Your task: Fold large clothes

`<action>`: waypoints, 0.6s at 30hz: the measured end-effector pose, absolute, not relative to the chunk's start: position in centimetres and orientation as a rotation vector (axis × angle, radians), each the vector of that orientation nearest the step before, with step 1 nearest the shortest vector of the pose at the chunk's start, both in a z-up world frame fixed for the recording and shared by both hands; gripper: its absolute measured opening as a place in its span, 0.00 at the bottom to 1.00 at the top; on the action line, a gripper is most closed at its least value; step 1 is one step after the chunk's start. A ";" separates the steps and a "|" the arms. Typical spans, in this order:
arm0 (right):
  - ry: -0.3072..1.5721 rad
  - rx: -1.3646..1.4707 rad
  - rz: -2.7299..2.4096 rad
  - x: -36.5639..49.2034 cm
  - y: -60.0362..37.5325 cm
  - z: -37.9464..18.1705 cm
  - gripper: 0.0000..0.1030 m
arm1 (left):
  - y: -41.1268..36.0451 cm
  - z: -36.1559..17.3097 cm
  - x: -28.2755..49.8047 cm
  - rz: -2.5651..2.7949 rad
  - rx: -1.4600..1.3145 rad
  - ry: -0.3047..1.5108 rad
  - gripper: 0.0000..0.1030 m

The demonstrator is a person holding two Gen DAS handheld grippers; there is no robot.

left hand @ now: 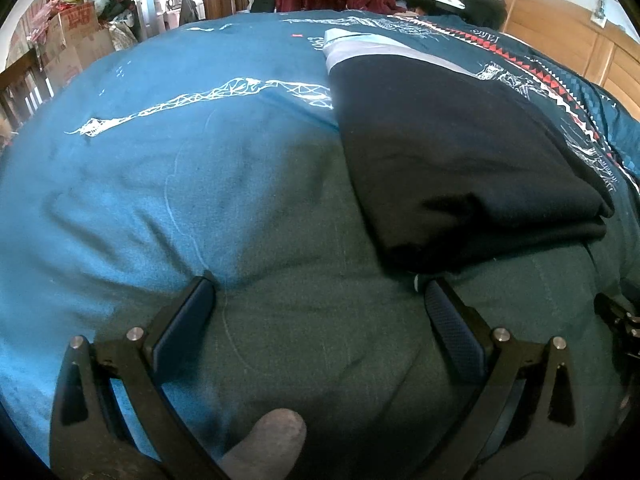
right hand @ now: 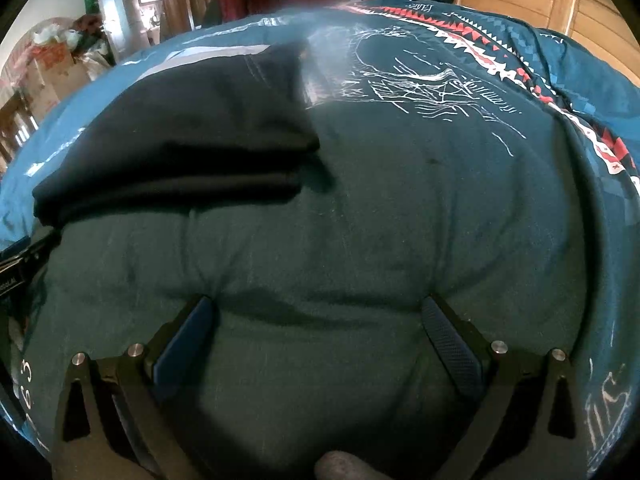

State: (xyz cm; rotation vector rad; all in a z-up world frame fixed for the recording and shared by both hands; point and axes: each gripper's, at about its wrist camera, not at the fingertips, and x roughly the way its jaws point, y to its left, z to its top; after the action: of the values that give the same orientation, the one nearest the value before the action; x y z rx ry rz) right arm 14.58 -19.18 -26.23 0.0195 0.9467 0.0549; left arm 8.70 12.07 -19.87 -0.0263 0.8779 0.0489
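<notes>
Black garment with a grey band; teal bedspread with white line drawings and a red, white and black zigzag border.

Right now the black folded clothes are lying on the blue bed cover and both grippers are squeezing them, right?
Not quite. The black folded clothes do lie on the blue bed cover, but both wrist views show the left gripper and right gripper open, holding nothing.

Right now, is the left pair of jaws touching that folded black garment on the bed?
Cannot tell. In the left wrist view the open left gripper has one fingertip right at the folded black garment's near edge, with no plain gap or contact.
</notes>
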 end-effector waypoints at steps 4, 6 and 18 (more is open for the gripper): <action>0.946 0.016 0.052 14.6 -19.1 -26.2 1.00 | 12.1 -19.8 8.7 0.047 -0.029 0.877 1.00; 0.947 0.015 0.050 14.5 -19.1 -26.2 1.00 | 12.2 -19.8 8.7 0.044 -0.032 0.875 1.00; 0.947 0.013 0.047 14.5 -19.0 -26.2 1.00 | 12.3 -19.7 8.7 0.041 -0.035 0.873 1.00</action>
State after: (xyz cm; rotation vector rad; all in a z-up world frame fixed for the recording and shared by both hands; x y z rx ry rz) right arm 14.54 -19.05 -26.24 0.0132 0.9471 0.0469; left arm 8.69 12.28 -19.73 -0.0348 0.8735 0.0410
